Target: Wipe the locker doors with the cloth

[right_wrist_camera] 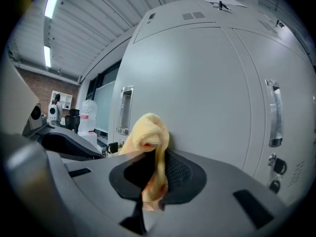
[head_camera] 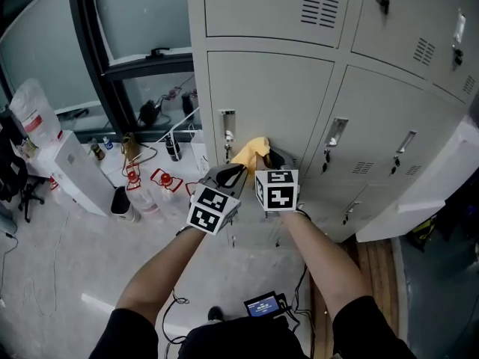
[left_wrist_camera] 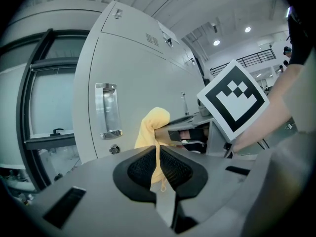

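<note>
We hold the yellow cloth (head_camera: pixel 251 149) in both claws in front of the grey lockers. The left claw (left_wrist_camera: pixel 158 168) is clenched on a thin hanging tail of it. The right claw (right_wrist_camera: pixel 154 174) is clamped on a thicker fold, with the rest bunched into a knob above its jaws.

In the head view the cloth sits at 12 o'clock of the two marker cubes, up by the middle-row locker door (head_camera: pixel 284 88). That door's chrome handle (head_camera: pixel 227 120) lies at about 10 o'clock of the cloth. We cannot tell whether the cloth presses on the metal or hangs just short of it.

No streaks or damp patches show on any door, so nothing in view says what is already wiped. We judge the job to be at or near its start here. This door's wide panel toward 2 o'clock, the door above at 12 o'clock and the neighbouring doors (head_camera: pixel 374 133) at 3 o'clock all appear left to cover. Balled up between two claws, the cloth likely needs spreading first.
</note>
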`<state>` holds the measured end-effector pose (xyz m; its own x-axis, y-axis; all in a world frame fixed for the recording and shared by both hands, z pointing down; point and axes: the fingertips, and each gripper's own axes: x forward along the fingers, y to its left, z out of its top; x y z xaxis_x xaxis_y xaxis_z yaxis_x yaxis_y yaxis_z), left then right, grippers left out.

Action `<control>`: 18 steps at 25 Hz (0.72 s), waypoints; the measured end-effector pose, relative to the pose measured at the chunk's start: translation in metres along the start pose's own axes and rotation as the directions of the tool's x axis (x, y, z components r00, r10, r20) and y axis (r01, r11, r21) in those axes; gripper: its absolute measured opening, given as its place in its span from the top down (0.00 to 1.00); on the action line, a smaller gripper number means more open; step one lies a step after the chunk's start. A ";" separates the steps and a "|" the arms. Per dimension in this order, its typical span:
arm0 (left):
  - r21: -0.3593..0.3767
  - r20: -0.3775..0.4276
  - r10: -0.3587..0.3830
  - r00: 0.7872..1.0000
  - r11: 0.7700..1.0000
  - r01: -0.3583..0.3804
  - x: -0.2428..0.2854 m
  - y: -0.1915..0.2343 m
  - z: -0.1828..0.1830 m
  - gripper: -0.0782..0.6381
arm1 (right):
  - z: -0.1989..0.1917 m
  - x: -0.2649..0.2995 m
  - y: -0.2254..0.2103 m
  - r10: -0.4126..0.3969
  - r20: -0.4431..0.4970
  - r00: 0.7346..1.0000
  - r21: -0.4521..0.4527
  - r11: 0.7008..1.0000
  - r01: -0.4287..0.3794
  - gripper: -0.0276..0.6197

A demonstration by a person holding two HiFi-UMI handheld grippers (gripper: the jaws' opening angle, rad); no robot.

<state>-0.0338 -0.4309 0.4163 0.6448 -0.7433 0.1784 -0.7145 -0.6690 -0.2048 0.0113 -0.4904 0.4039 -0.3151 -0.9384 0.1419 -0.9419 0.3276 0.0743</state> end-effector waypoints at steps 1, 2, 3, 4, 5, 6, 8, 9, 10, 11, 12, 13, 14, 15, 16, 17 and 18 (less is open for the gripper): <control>0.000 0.001 -0.004 1.000 1.000 0.004 0.003 -0.002 0.001 0.84 | 0.000 -0.002 -0.006 -0.007 0.001 1.000 0.001 1.000 0.007 0.85; -0.001 0.002 -0.009 1.000 1.000 0.009 0.007 -0.005 0.002 0.84 | 0.000 -0.005 -0.011 -0.015 0.002 1.000 0.002 1.000 0.015 0.85; -0.002 0.003 -0.014 1.000 1.000 0.014 0.010 -0.008 0.003 0.84 | 0.000 -0.007 -0.017 -0.023 0.002 1.000 0.002 1.000 0.023 0.85; -0.003 0.005 -0.019 1.000 1.000 0.019 0.014 -0.011 0.004 0.84 | -0.001 -0.010 -0.023 -0.031 0.002 1.000 0.003 1.000 0.031 0.85; -0.003 0.006 -0.025 1.000 1.000 0.025 0.017 -0.014 0.006 0.84 | -0.001 -0.012 -0.029 -0.040 0.002 0.999 0.003 0.999 0.040 0.85; -0.004 0.008 -0.031 0.999 1.000 0.031 0.021 -0.017 0.007 0.84 | -0.002 -0.015 -0.036 -0.050 0.001 0.999 0.005 0.999 0.050 0.85; -0.005 0.012 -0.045 0.999 0.999 0.045 0.028 -0.025 0.010 0.84 | -0.004 -0.020 -0.049 -0.070 0.000 0.998 0.010 0.998 0.070 0.85; -0.005 0.013 -0.052 0.999 0.999 0.052 0.031 -0.029 0.011 0.84 | -0.005 -0.023 -0.055 -0.079 -0.001 0.997 0.013 0.997 0.079 0.85; -0.004 0.014 -0.059 0.998 0.998 0.059 0.035 -0.033 0.012 0.84 | -0.006 -0.025 -0.061 -0.086 -0.002 0.996 0.015 0.996 0.086 0.85; -0.003 0.016 -0.065 0.998 0.998 0.065 0.038 -0.036 0.013 0.84 | -0.007 -0.027 -0.067 -0.094 -0.003 0.996 0.017 0.995 0.094 0.85; -0.003 0.017 -0.071 0.997 0.997 0.071 0.041 -0.040 0.014 0.84 | -0.008 -0.029 -0.073 -0.101 -0.005 0.995 0.019 0.995 0.101 0.85; -0.002 0.018 -0.077 0.997 0.997 0.077 0.044 -0.044 0.015 0.84 | -0.009 -0.031 -0.078 -0.108 -0.007 0.994 0.019 0.994 0.109 0.85; -0.001 0.020 -0.083 0.996 0.997 0.083 0.047 -0.047 0.016 0.84 | -0.010 -0.033 -0.083 -0.116 -0.008 0.993 0.021 0.993 0.116 0.85; -0.001 0.021 -0.087 0.996 0.996 0.087 0.050 -0.049 0.016 0.84 | -0.011 -0.035 -0.088 -0.123 -0.010 0.992 0.022 0.992 0.123 0.85; -0.001 0.021 -0.091 0.996 0.996 0.091 0.052 -0.052 0.017 0.84 | -0.012 -0.037 -0.093 -0.129 -0.012 0.992 0.024 0.991 0.129 0.85; -0.001 0.022 -0.096 0.995 0.995 0.096 0.055 -0.054 0.018 0.84 | -0.013 -0.039 -0.097 -0.135 -0.014 0.991 0.025 0.991 0.135 0.85; -0.001 0.022 -0.100 0.995 0.995 0.100 0.057 -0.057 0.018 0.84 | -0.015 -0.040 -0.100 -0.139 -0.016 0.990 0.027 0.990 0.140 0.85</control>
<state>0.0484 -0.4353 0.4209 0.7187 -0.6725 0.1765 -0.6468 -0.7398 -0.1851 0.1202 -0.4839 0.4050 -0.1788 -0.9730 0.1460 -0.9795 0.1900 0.0671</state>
